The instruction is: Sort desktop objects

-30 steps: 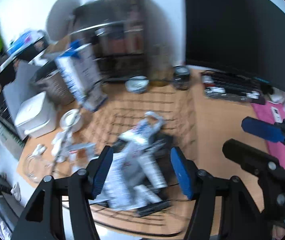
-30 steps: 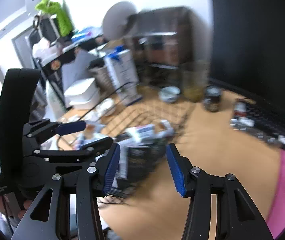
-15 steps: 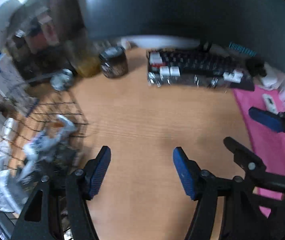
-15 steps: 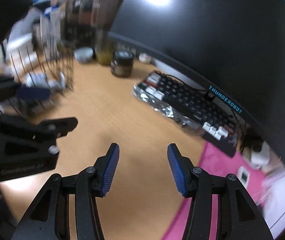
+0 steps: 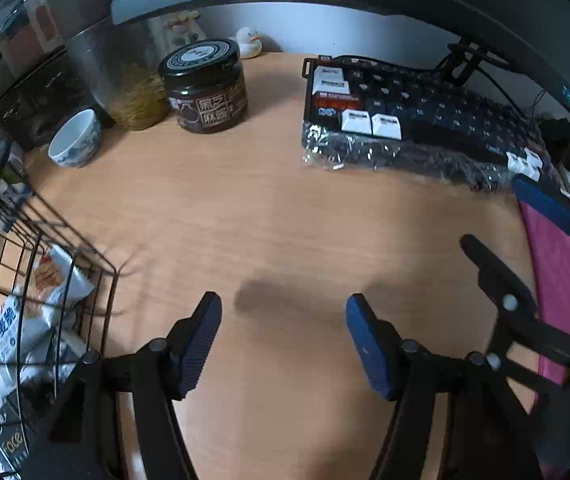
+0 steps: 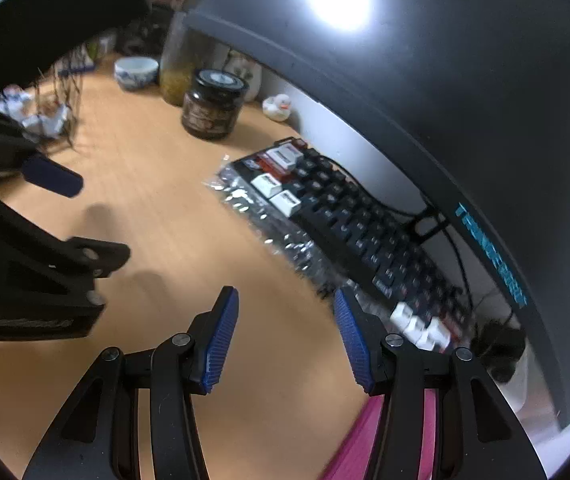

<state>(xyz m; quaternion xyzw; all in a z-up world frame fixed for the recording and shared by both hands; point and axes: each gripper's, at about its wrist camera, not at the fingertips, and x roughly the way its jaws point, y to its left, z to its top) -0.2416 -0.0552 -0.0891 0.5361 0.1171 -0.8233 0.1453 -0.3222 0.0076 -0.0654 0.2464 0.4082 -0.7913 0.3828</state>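
Note:
My left gripper (image 5: 283, 344) is open and empty above bare wooden desk. My right gripper (image 6: 285, 336) is open and empty, near the front edge of a black keyboard (image 6: 349, 216) lying on crinkled clear plastic. The keyboard also shows in the left wrist view (image 5: 413, 120). A black wire basket (image 5: 25, 280) at the left holds several snack packets (image 5: 17, 320). A dark jar with a black lid (image 5: 205, 86) stands at the back; it also shows in the right wrist view (image 6: 213, 104).
A white and blue bowl (image 5: 75, 138) and a glass jar (image 5: 133, 92) stand beside the dark jar. A small rubber duck (image 6: 277, 106) sits behind. A monitor (image 6: 425, 60) spans the back. A pink mat (image 5: 557, 264) with a small white device lies at the right.
Both grippers have swung right, away from the basket and its packets, toward the keyboard and monitor. Both stayed open and empty.

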